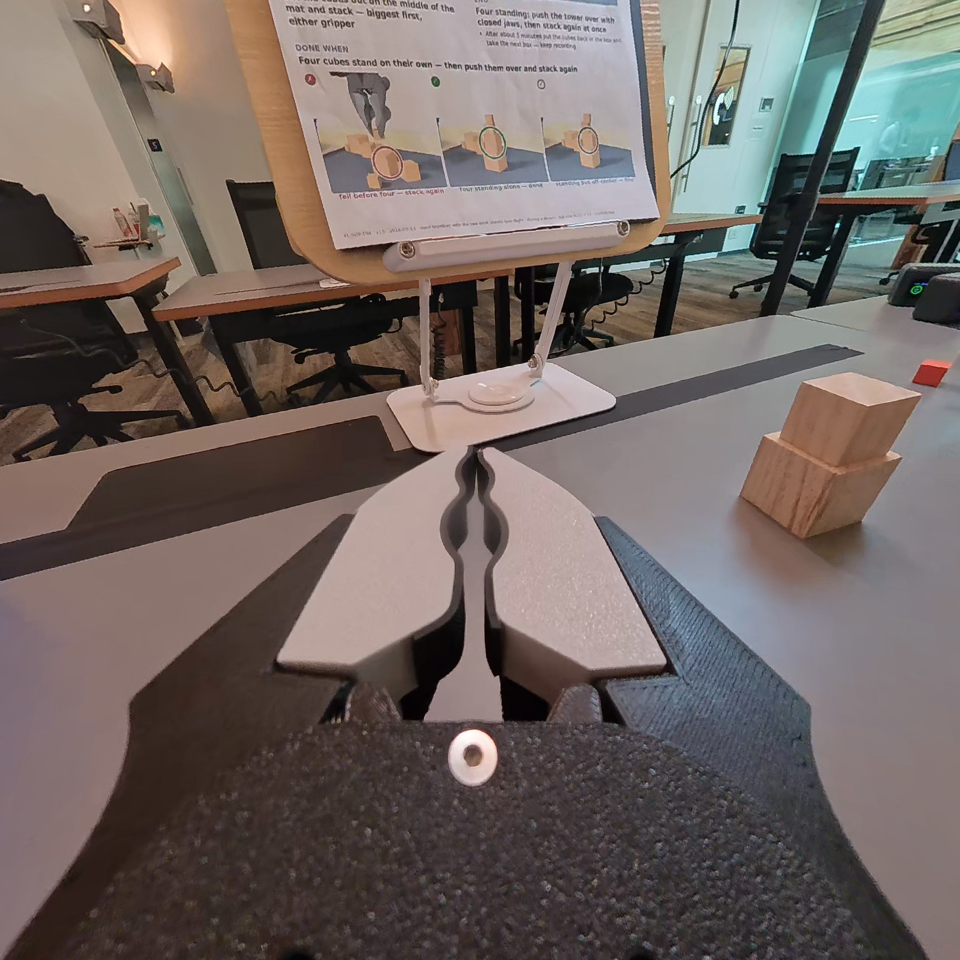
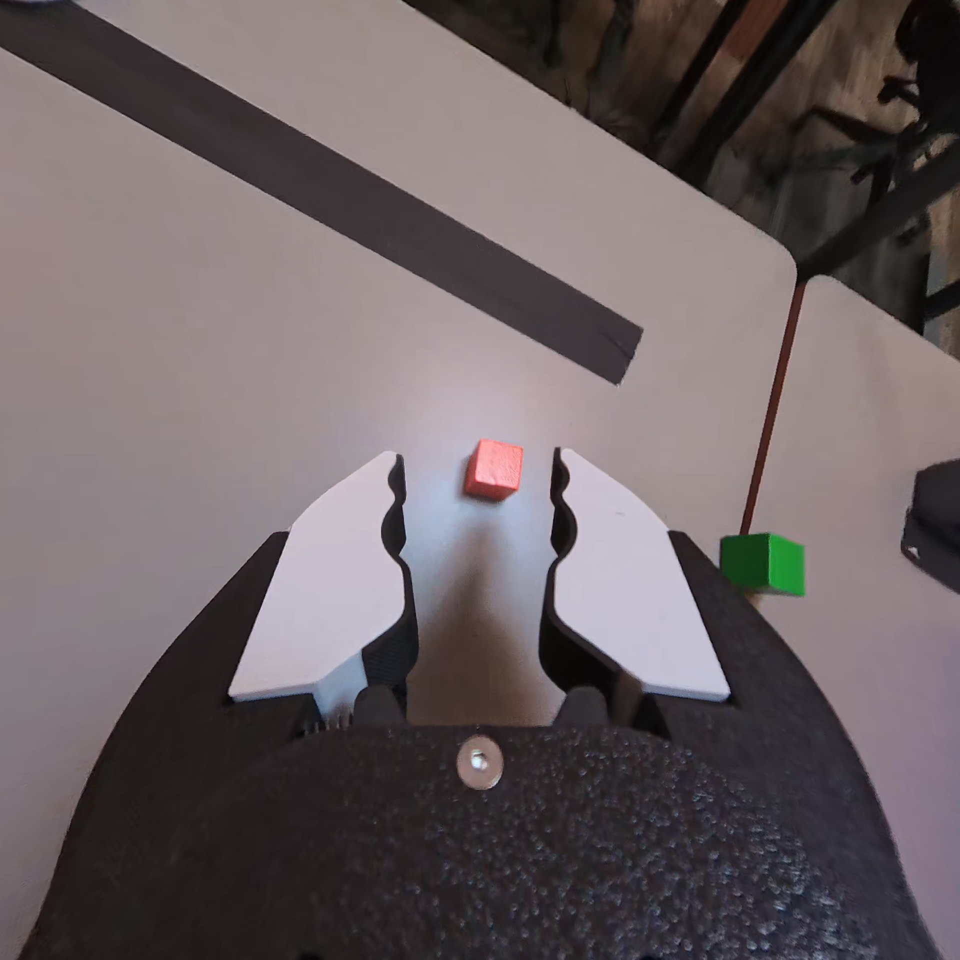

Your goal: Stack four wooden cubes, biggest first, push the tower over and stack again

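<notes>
My right gripper (image 2: 478,457) is open above the grey table (image 2: 208,363). A small red cube (image 2: 493,469) lies on the table between its fingertips, with a clear gap to each pad. A green cube (image 2: 762,562) sits to the right of the right finger. My left gripper (image 1: 475,453) is shut with nothing between its pads, low over the table. To its right stands a stack of two wooden cubes (image 1: 826,457), the smaller on the larger. The red cube (image 1: 931,372) also shows far right in the left wrist view.
A white document stand (image 1: 498,400) holding a printed sheet (image 1: 467,119) stands just beyond the left gripper's tips. A black strip (image 2: 322,171) crosses the table. A seam (image 2: 769,415) separates a second table on the right, where a dark object (image 2: 935,524) lies. Office chairs and desks stand beyond. Some 55 centimetres of space lies between my two pairs of fingers.
</notes>
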`<state>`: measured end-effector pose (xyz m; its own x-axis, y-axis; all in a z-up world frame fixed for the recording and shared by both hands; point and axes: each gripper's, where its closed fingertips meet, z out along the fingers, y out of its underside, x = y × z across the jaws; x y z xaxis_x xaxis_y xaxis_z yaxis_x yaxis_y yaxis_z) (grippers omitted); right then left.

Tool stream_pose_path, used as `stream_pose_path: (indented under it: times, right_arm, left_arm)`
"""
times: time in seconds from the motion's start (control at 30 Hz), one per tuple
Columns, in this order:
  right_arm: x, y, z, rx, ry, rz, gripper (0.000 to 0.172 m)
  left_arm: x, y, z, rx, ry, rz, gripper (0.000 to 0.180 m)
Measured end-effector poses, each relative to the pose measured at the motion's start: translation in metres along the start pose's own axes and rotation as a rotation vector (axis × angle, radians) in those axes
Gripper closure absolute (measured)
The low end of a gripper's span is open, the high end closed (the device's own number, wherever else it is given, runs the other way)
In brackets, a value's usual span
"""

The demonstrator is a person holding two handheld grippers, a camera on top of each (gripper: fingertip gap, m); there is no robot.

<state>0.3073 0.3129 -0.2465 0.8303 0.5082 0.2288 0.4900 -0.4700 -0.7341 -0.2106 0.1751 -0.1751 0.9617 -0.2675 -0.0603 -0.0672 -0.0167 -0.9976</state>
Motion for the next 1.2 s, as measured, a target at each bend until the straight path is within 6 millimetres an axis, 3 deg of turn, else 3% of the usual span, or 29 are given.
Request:
stream_pose_path:
  times: [0.1,0.2,0.33,0.47,0.83,0.93,0.97,1.03,1.1,1.2]
  right_arm:
    - [0.022,0.01,-0.002,0.024,0.045,0.045,0.12]
    - [0.063,0.016,-0.014,0.068,0.143,0.131,0.122]
    - [0.118,0.039,-0.028,0.078,0.274,0.222,0.121]
    - [0.139,0.066,-0.023,0.05,0.256,0.311,0.118]
    - [0.142,0.082,0.022,-0.066,0.191,0.37,0.121]
    - [0.144,0.079,0.026,-0.063,0.176,0.388,0.143]
    - [0.143,0.077,0.026,-0.059,0.175,0.388,0.143]
    - [0.137,0.063,0.022,-0.008,0.158,0.352,0.143]
    - [0.121,0.036,0.012,0.087,0.108,0.306,0.143]
    - [0.071,-0.017,-0.005,0.209,-0.055,0.203,0.143]
  left_arm:
    - [0.0,0.004,0.001,-0.013,-0.002,0.003,0.18]
    - [0.0,0.008,0.002,-0.026,-0.002,0.005,0.18]
    - [0.002,0.012,0.004,-0.044,0.003,0.014,0.18]
    - [0.003,0.015,0.005,-0.056,0.007,0.018,0.18]
    - [0.01,0.03,0.01,-0.11,0.021,0.054,0.18]
    - [0.013,0.033,0.011,-0.12,0.029,0.068,0.18]
    - [0.014,0.032,0.011,-0.12,0.032,0.073,0.18]
    - [0.016,0.032,0.011,-0.118,0.04,0.075,0.18]
    - [0.017,0.03,0.011,-0.111,0.048,0.07,0.18]
    - [0.02,0.026,0.011,-0.094,0.062,0.064,0.18]
